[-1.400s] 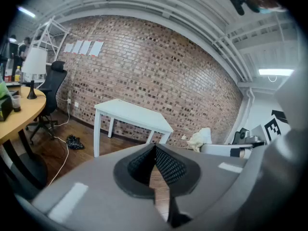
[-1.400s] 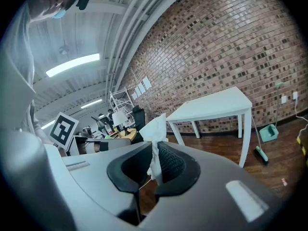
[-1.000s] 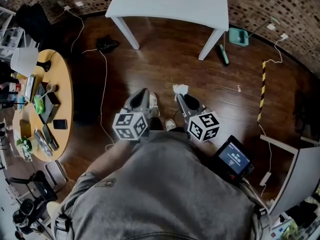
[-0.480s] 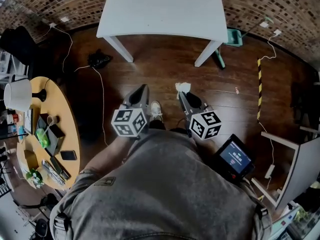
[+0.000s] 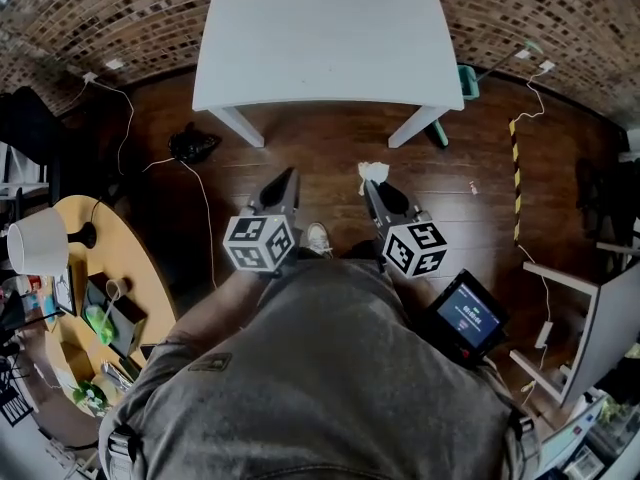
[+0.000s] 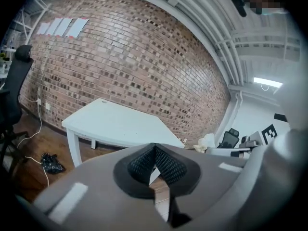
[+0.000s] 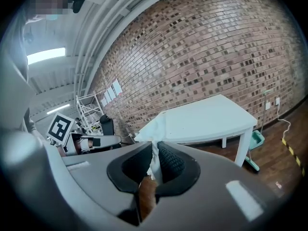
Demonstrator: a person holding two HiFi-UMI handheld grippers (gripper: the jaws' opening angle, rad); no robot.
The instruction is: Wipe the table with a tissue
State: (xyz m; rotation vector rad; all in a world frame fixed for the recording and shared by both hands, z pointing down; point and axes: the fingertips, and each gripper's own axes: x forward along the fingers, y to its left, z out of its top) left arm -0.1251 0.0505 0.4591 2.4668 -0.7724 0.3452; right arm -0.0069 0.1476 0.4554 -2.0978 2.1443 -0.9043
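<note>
Tissue: The white tissue (image 5: 373, 172) is pinched in the right gripper (image 5: 370, 185). A puff of it sticks out past the tips, at 12 o'clock from the person.
Right gripper: Its jaws are squeezed on the tissue. I think it holds one end so the loose end can rub the table.
Left gripper: The left gripper (image 5: 290, 175) has its jaws pressed together with nothing in them. It points ahead at 11 o'clock, just beside the right one. It seems to be only waiting.
Table: The white table (image 5: 320, 38) stands at 12 o'clock by the brick wall (image 5: 130, 8). Its top looks bare. It is well apart from the tissue.
Floor: Both grippers hang over the dark wood floor (image 5: 330, 153), not over the table.
How far along: The wiping has not begun, since the tissue touches no table yet.
Next: The person likely has to get closer, then lay the tissue down on the top.
Watch out: Thin tissue could slip out or tear. A cable (image 5: 205, 183) lies on the floor at 10 o'clock.
</note>
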